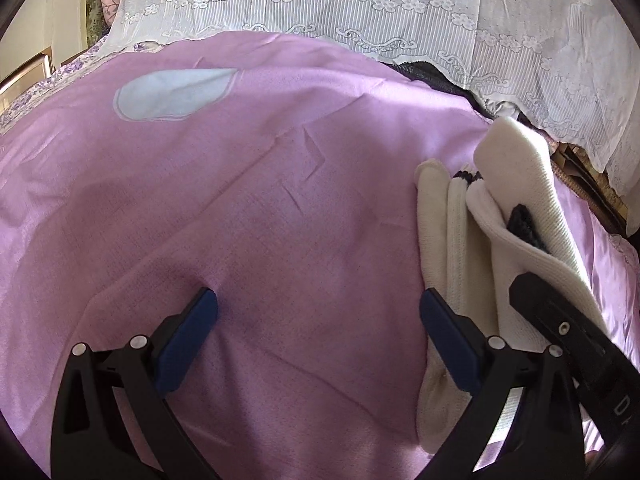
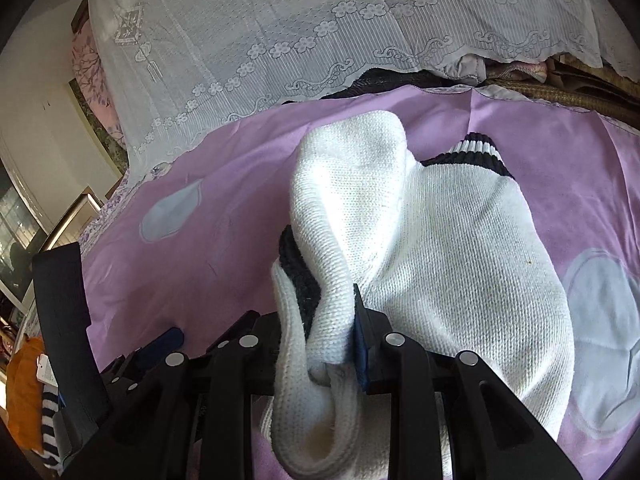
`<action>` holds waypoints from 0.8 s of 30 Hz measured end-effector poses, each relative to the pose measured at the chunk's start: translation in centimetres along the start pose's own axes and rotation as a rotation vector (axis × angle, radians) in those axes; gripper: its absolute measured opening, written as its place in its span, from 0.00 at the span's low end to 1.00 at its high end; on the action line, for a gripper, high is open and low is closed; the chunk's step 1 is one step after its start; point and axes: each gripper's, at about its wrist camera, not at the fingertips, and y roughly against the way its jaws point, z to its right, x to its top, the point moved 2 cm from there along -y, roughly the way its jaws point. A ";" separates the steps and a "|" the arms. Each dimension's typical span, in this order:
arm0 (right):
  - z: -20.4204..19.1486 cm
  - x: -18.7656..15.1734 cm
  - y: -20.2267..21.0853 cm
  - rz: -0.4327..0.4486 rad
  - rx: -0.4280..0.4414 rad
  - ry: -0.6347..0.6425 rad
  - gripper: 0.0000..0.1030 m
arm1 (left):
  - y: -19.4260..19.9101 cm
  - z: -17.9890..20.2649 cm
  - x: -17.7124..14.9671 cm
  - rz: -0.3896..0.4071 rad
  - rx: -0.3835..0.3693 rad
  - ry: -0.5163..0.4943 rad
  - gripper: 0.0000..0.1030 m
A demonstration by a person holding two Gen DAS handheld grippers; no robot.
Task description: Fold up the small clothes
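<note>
Item: white sock (image 2: 420, 240), knitted, with a black-and-white striped cuff (image 2: 474, 152) at its far end. It lies on the lilac bedsheet (image 2: 240, 184), long axis running away from the right wrist camera toward the lace cover (image 2: 280, 40) at the back. One part is doubled over and stands up in a rounded hump at the far left; a dark lining or second cuff shows inside the fold.

Right gripper (image 2: 316, 324): pressed in on a bunched fold of the white sock's near edge, cloth filling the gap between the blue pads, so it pinches the sock. The fold is close in at the fingertips, with the rest of the sock ahead and slightly right of them.

Left gripper (image 1: 318, 312): spread wide, nothing between the fingers, tips resting low over bare bedsheet. The sock pile (image 1: 452, 240) lies to its right, the nearest cream-coloured sock just beside its right finger, long axis roughly parallel to that finger. The right gripper's black body shows at the lower right of this view, on the far side of the pile.

Judgement: the right hand is the nearer one and already has the cloth; the coming move likely turns on carrying the pinched near edge along the sock's long axis toward the striped cuff, or laying it flat. The left hand would have to shift rightward to pin or assist
</note>
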 end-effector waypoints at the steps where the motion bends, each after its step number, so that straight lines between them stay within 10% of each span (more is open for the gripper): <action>1: 0.1 0.0 0.0 -0.007 0.008 -0.001 0.30 | 0.0 0.0 0.0 0.000 0.003 -0.003 0.96; 10: 2.1 0.0 3.2 0.004 0.274 -0.125 0.42 | 0.8 -1.5 0.2 0.023 -0.059 0.086 0.96; 17: 4.0 -0.1 6.7 0.153 0.025 0.016 0.28 | 2.8 -3.3 1.1 0.056 -0.162 0.203 0.96; 24: 1.5 -5.8 3.1 -0.009 -0.039 0.291 0.31 | 2.1 2.3 0.0 0.013 -0.110 -0.076 0.96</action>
